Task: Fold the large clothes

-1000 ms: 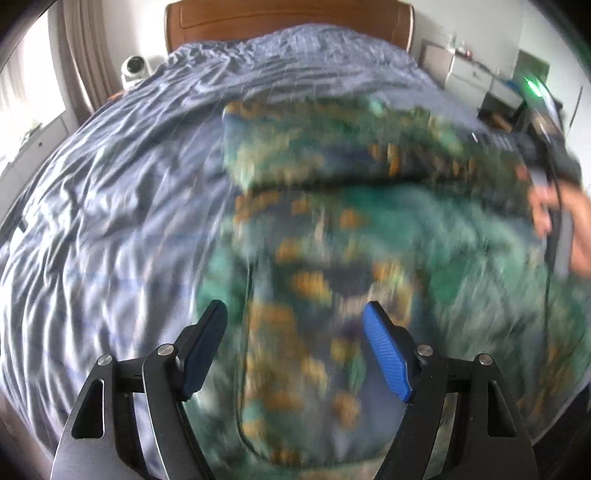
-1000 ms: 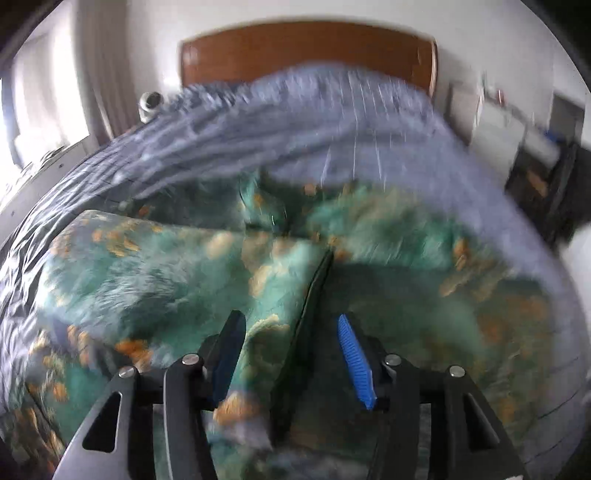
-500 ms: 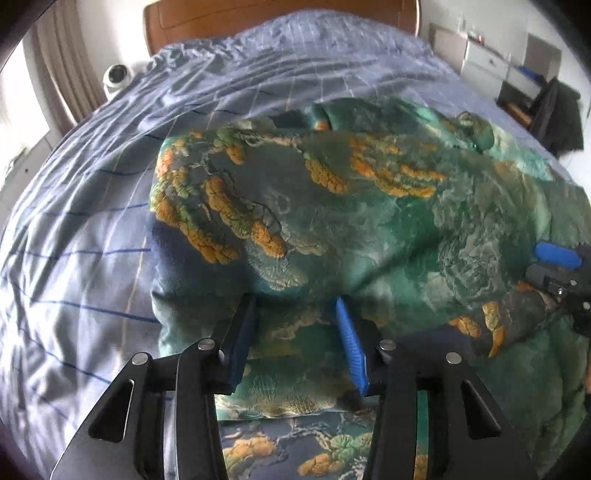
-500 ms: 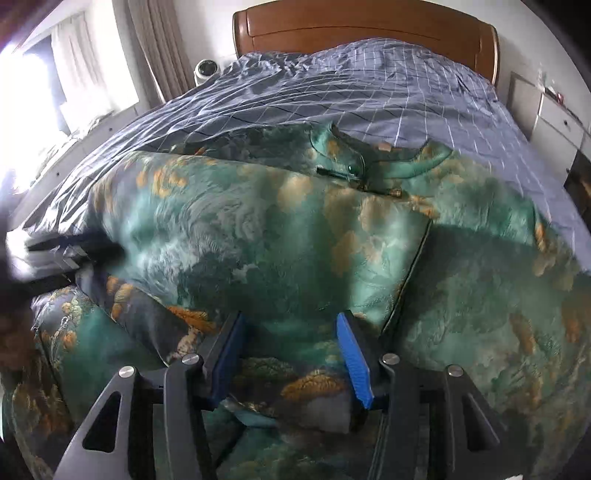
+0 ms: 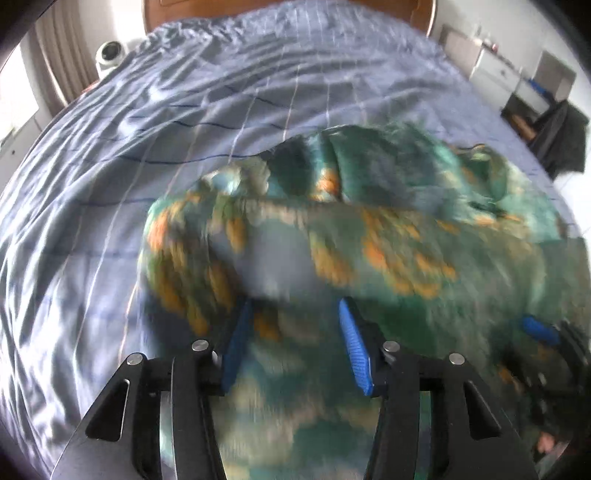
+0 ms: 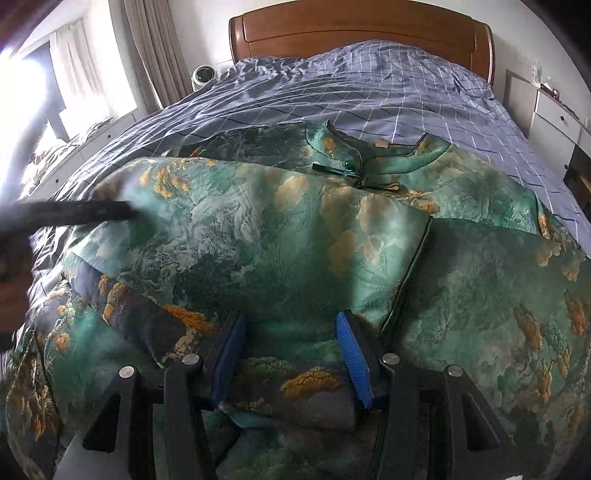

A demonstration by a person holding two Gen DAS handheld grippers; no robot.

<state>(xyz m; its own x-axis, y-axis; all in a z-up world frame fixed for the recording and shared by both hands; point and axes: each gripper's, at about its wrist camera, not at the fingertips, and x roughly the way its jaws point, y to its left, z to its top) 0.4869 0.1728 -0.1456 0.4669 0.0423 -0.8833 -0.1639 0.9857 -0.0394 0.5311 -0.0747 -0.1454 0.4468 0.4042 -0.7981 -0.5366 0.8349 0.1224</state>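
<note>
At the bottom of the frame my right gripper is closed on a thick fold of the green garment. My left gripper is opening, with blurred cloth between its fingers. The garment lies across the middle, on the bed. Farther, at the top, stands the wooden headboard.
</note>
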